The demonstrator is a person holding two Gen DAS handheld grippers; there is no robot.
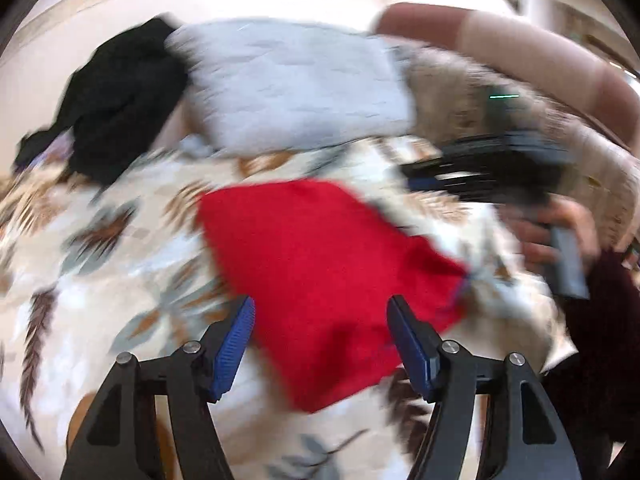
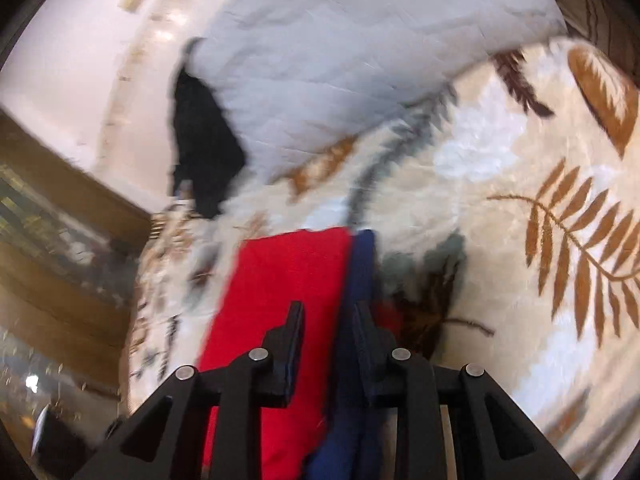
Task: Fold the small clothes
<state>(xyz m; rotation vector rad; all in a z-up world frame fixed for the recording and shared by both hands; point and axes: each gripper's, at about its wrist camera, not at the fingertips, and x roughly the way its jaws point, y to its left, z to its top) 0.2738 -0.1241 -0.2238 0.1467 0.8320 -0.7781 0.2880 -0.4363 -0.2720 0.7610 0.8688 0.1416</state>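
A small red garment (image 1: 320,264) with a blue waistband lies on a leaf-patterned blanket (image 1: 100,280). My left gripper (image 1: 320,312) is open and empty, its blue pads just above the garment's near edge. In the right wrist view the same red garment (image 2: 280,280) shows its blue band (image 2: 360,280) running between the fingers. My right gripper (image 2: 328,312) is nearly closed around that band and the red cloth. The right gripper also shows in the left wrist view (image 1: 480,172), blurred, at the garment's far right corner.
A pale blue quilted cloth (image 1: 296,84) and a black garment (image 1: 120,100) lie at the far side of the blanket. A dark red garment (image 1: 608,320) lies at the right edge. A wooden cabinet (image 2: 60,240) stands to the left in the right wrist view.
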